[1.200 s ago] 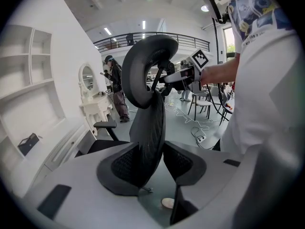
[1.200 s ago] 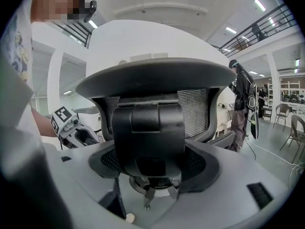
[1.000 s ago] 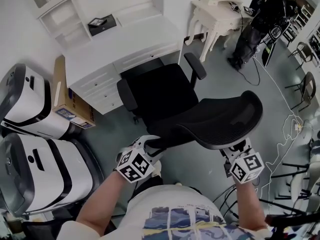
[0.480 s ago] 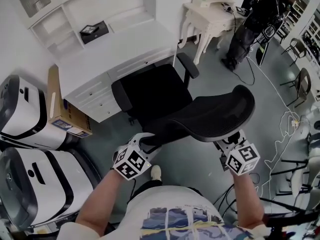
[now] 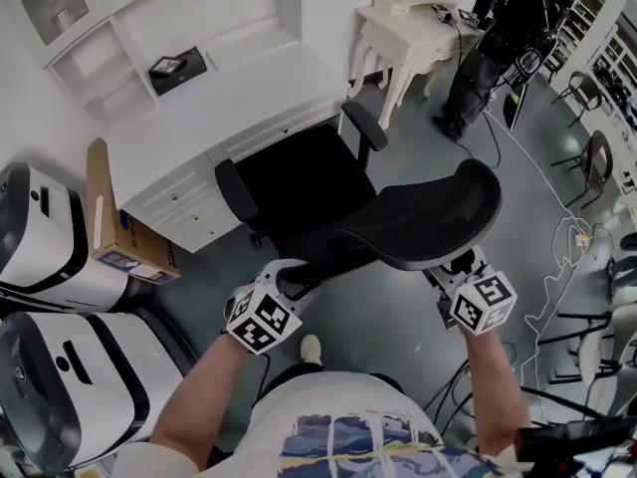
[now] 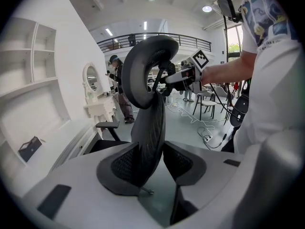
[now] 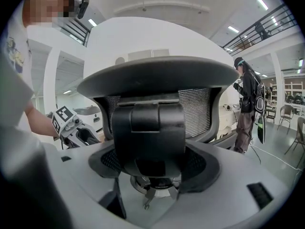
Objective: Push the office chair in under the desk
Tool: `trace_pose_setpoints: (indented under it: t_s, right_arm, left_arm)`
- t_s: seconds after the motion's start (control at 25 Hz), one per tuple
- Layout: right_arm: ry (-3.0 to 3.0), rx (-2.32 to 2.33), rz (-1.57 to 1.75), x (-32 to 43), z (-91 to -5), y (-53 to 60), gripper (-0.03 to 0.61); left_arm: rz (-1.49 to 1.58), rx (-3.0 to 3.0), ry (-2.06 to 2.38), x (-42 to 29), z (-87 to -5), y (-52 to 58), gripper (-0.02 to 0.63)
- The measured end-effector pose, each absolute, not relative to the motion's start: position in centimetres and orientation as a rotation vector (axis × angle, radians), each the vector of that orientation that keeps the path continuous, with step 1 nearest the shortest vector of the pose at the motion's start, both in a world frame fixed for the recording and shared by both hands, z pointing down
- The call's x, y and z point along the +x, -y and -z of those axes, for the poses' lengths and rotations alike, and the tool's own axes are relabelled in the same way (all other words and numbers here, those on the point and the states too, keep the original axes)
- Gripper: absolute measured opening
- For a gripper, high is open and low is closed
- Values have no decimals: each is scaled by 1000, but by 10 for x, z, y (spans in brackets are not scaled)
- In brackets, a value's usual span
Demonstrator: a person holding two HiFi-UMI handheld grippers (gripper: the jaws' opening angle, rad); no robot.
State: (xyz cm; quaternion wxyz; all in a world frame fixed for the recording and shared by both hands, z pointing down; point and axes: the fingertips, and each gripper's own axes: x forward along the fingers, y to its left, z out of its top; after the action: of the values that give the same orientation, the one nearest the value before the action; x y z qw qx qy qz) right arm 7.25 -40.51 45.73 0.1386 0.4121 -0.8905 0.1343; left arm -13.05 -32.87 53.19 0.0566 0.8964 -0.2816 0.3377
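The chair [image 5: 299, 182] faces the white desk [image 5: 229, 93], the front of its seat right at the desk's edge and most of the seat out on the grey floor. Its armrests stand on either side of the opening. The mesh back [image 5: 418, 222] tilts toward the person, who stands behind it.

The left gripper [image 5: 291, 279] has its jaws partly apart and closed on the back's side edge. The edge stands upright between the pads, touching both. The right gripper [image 5: 450, 269] sits at the back's other end, clamped on a black bracket [image 7: 147, 132] at the rear of the back, which fills the gap between its pads.

A cardboard box [image 5: 119, 229] leans beside the desk's drawers, with two white machines [image 5: 45, 237] to its left. Farther off, a second person [image 5: 493, 38] stands by a small white table [image 5: 418, 30], and cables [image 5: 562, 257] trail over the floor.
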Motion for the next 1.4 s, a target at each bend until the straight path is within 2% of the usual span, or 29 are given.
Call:
trace_pose_setpoints:
  t_s: [1.0,1.4]
  right_arm:
    - [2613,1177,-385,62,-457,428,334]
    - [2599,1173,-360,67,-457,422,333]
  left_arm:
    - [-994,2733,834,-140,-532,350,178]
    - [-1023,2721,936,-140,-527,353,225]
